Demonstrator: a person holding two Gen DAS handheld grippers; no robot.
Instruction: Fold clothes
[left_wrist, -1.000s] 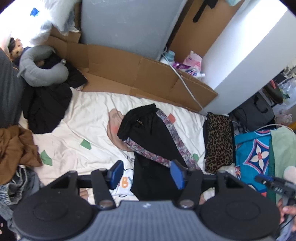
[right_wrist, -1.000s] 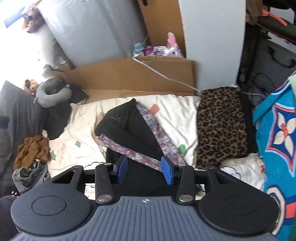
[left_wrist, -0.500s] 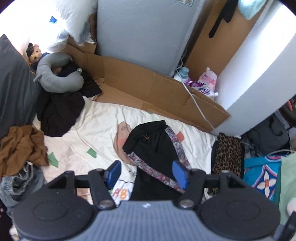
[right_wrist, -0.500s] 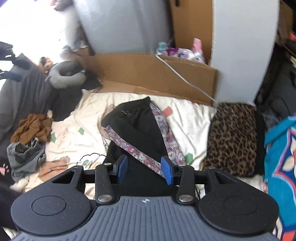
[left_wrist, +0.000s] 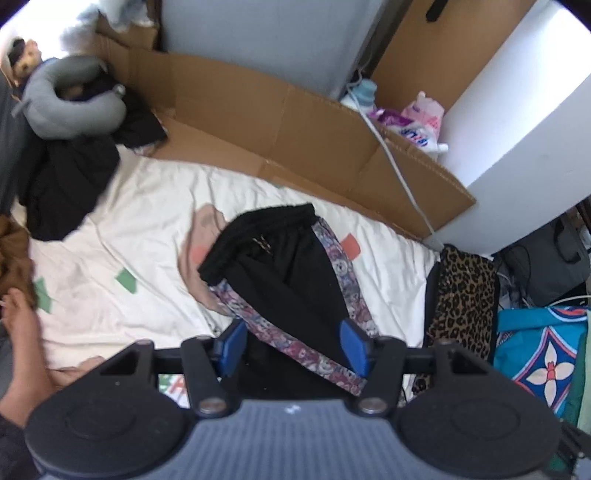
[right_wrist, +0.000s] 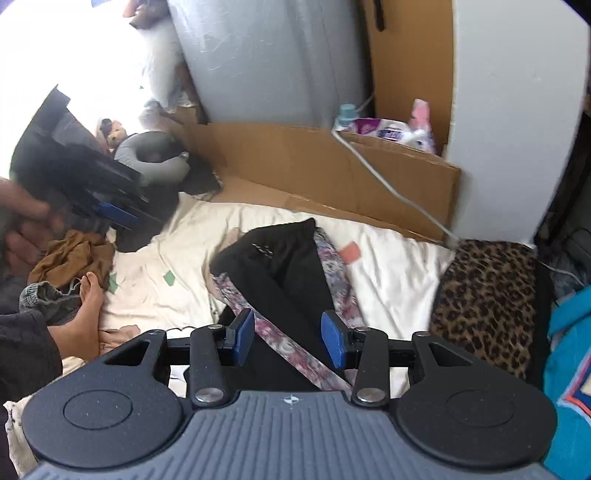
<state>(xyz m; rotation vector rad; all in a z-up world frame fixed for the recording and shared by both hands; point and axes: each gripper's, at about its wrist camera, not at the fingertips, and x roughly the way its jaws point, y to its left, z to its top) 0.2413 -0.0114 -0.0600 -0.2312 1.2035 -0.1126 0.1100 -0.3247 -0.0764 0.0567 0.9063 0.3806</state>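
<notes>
far left of the black trousers (left_wrist: 291, 273), a grey neck pillow (left_wrist: 70, 103) sits on a heap of dark clothes (left_wrist: 66, 184) at the sheet's corner. nearer, a brown garment (right_wrist: 74, 258) lies bunched, grey denim (right_wrist: 48, 299) below it, a person's bare foot (right_wrist: 86, 306) resting on the cream sheet (left_wrist: 147, 236) just beside both. small green patches printed on the sheet left of the trousers. left gripper (left_wrist: 291, 341) hangs above the trousers' lower part, blue pads (left_wrist: 231, 341) apart; jaws have just been narrowing a little, only air between them, cloth seen below through the gap, not pinched. in the right wrist view that same tool shows blurred at upper left, held in a hand (right_wrist: 22, 221). the trousers lie mid-sheet, folded over, elastic waistband toward the cardboard, floral side stripes (left_wrist: 343, 273) forming a v. right gripper (right_wrist: 288, 338) also above the trousers, pads apart, nothing clamped. behind the trousers, flattened cardboard (left_wrist: 280, 122) stands along the wall, white cable (left_wrist: 402, 177) draped over it. right of the trousers, touching the sheet's edge, a folded leopard-print piece (left_wrist: 461, 295); further right a turquoise patterned cloth (left_wrist: 539, 350). bottles and packets (left_wrist: 417, 122) behind the cardboard's right end.
</notes>
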